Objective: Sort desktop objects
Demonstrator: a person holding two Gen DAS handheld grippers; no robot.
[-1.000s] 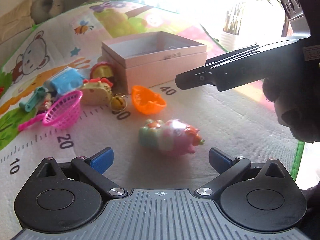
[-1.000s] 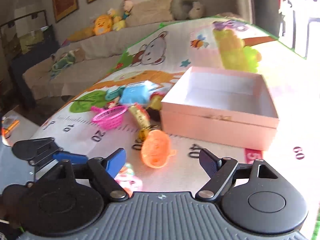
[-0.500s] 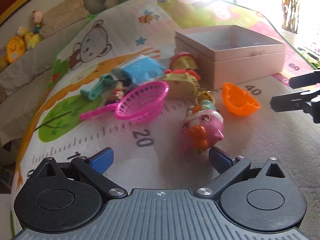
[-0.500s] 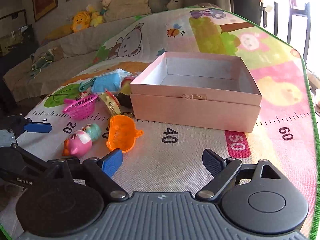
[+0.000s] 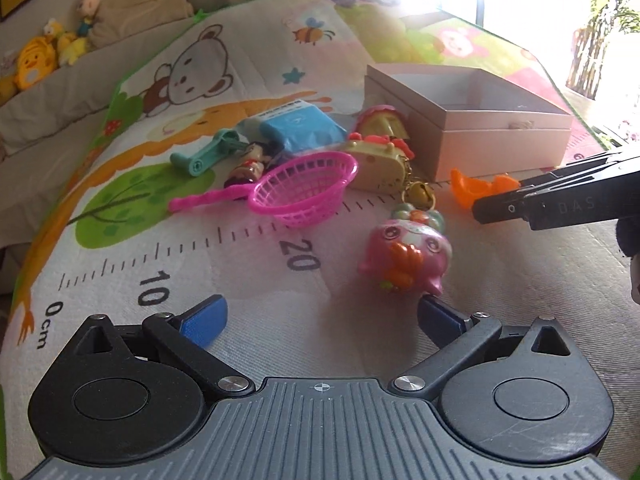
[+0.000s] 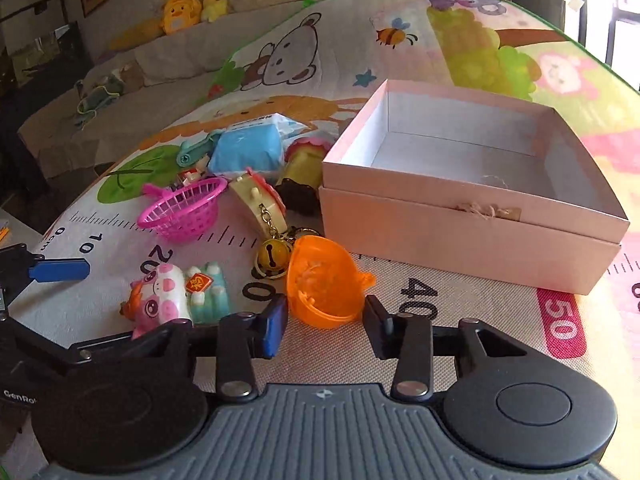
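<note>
An orange toy shell (image 6: 324,284) lies on the play mat in front of the open pink box (image 6: 472,240). My right gripper (image 6: 326,316) is closing on it, and both pads touch its sides. In the left wrist view that gripper (image 5: 520,204) reaches in from the right, over the orange shell (image 5: 476,188). My left gripper (image 5: 320,312) stands open and holds nothing. A pink pig toy (image 5: 404,256) lies just beyond its right fingertip. The pig toy (image 6: 160,300) also shows at the left of the right wrist view.
A pink mesh basket (image 5: 304,188), a tan keychain toy (image 5: 380,160) with a brass bell (image 6: 272,258), a blue packet (image 5: 296,128), a teal clip (image 5: 204,156) and a small doll (image 5: 252,164) crowd the mat left of the box (image 5: 500,144). A sofa with plush toys lies beyond.
My right gripper has dropped forward onto the orange shell and its jaws have narrowed around it. The left gripper swung left, so the pig toy now lies by its right finger.
</note>
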